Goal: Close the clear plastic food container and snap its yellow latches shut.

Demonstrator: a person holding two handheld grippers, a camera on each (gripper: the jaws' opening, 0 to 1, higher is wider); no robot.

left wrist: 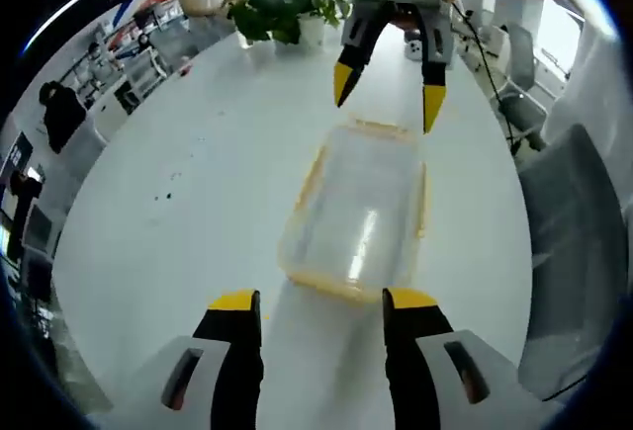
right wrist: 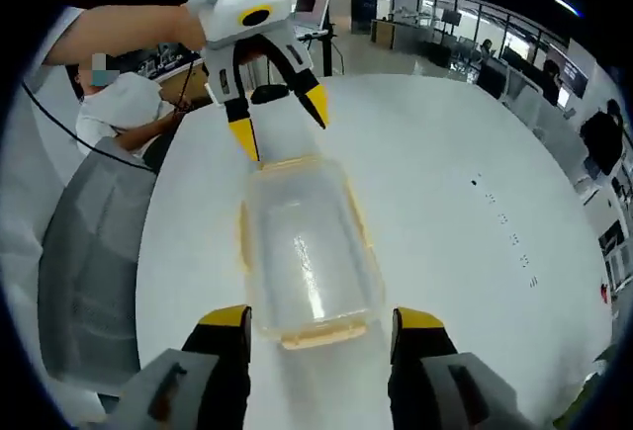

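Left gripper view, nearest first: the left gripper [left wrist: 321,301] has its two yellow-tipped fingers spread wide and holding nothing, just short of the near end of the food container [left wrist: 358,211]. The container lies flat on the white bench [left wrist: 198,222] with its clear lid on top and yellow latches [left wrist: 310,185] along the rim; whether any is snapped down is too fine to tell. Beyond its far end the right gripper [left wrist: 388,94] hangs with fingers parted and empty, tips pointing down at the rim. Farther off are potted plants [left wrist: 282,5] and a grey chair [left wrist: 574,252].

In the right gripper view the same layout shows from the other side: the right gripper [right wrist: 321,323] open at the near end of the container [right wrist: 309,252], the left gripper [right wrist: 282,119] wide and empty over the far end.

The container's long axis runs straight from one gripper to the other, a short end toward each. Judging by that, the two grippers face each other so each can press down on its own end.
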